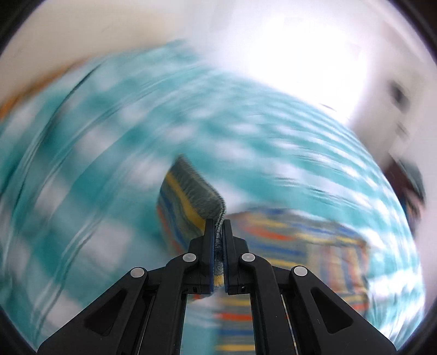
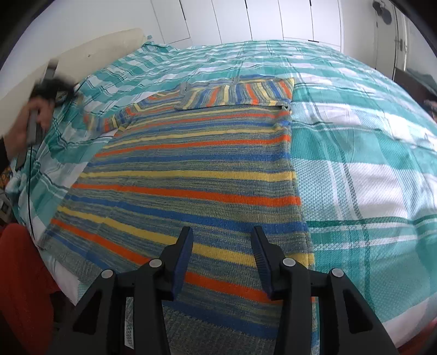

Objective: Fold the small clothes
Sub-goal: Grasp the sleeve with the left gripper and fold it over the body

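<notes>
A striped knitted sweater, in orange, blue, yellow and grey-green, lies flat on a bed. Its right sleeve is folded across the chest. Its left sleeve stretches out to the left. My right gripper is open and empty just above the sweater's hem. In the blurred left wrist view, my left gripper is shut on the cuff end of the sweater's sleeve and holds it lifted above the rest of the sweater.
The bed is covered by a teal and white checked bedspread. White wardrobe doors stand behind it. A cream headboard is at the far left. A red cloth hangs by the bed's left edge.
</notes>
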Tool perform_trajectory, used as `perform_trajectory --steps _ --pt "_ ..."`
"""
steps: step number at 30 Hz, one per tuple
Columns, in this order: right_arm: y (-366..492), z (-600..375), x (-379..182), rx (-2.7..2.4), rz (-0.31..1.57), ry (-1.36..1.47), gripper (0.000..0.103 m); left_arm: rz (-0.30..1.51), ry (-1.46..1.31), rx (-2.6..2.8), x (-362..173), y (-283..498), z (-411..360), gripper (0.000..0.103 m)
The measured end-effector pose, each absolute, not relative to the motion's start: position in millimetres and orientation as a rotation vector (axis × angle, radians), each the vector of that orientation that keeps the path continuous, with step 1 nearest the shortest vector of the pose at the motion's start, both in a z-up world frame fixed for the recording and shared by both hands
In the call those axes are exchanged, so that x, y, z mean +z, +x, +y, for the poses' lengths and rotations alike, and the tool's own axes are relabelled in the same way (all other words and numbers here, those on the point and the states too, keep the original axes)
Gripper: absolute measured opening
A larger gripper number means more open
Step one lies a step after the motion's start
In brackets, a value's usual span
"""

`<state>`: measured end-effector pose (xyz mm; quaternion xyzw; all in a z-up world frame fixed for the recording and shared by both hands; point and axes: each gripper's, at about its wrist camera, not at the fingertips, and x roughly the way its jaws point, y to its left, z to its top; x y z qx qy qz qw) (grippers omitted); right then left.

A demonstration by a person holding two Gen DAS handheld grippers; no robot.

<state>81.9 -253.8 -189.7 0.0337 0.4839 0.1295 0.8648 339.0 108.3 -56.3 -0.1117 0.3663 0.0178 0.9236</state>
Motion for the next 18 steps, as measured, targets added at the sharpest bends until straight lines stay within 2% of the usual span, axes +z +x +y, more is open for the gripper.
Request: perform_trajectory --steps 3,4,6,7,8,10,13,15,18 --pt "82.1 -256.2 -189.2 0.268 1.011 0.084 0.044 0.702 -0.087 -0.12 -38.0 351.1 11.7 0.003" --pt "81.7 -257.0 -188.5 0.266 1.008 0.086 0.044 0.702 -0.033 -0.165 -44.0 353.6 -25.9 0.007" --pt "81.1 -258.8 -188.3 0.263 1.008 0.086 0.044 0.753 0.039 -0.215 -65.0 359.9 -68.5 0.033" --pt "81.1 -260.0 -188.5 0.26 1.01 0.089 0.044 0.827 0.106 -0.221 -88.3 361.8 -92.4 0.067" --pt "81.1 -261.6 -188.5 0.257 1.012 0.094 0.044 0.884 0.162 -0.193 -110.6 357.5 -105.9 0.074" --pt "81.3 -264.7 -187.2 0.254 1.011 0.105 0.044 0.958 0.209 -0.17 -146.0 337.1 -114.5 0.067" --pt "80.2 -269.7 -182.5 0.252 0.996 0.12 0.044 1.046 0.132 -0.248 -172.9 292.1 -87.0 0.067" --pt "79.4 -273.6 -182.0 0.254 0.994 0.137 0.046 1.074 0.068 -0.255 -171.5 273.2 -51.9 0.067" --pt "80.4 -277.2 -185.3 0.259 1.006 0.166 0.047 1.059 -0.087 -0.139 -153.9 285.6 29.6 0.067"
